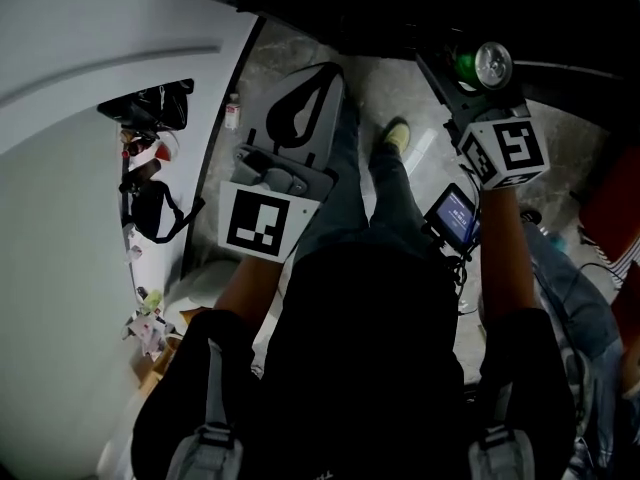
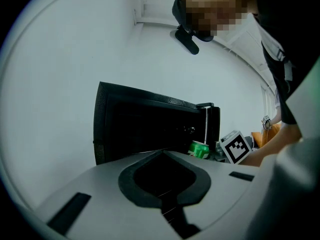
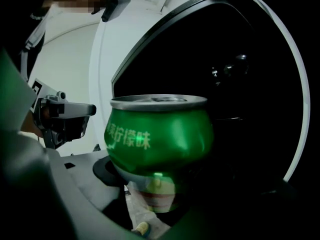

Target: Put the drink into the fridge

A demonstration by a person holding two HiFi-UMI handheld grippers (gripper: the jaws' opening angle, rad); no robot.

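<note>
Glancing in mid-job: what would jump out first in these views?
The green can stands out first, clamped in the right gripper and held up in front of the black fridge. The left gripper hangs empty at the head view's left, fingers together.

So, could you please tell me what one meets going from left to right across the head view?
Black bag → left tool → shoe → small screen → can, held in the right tool.
</note>
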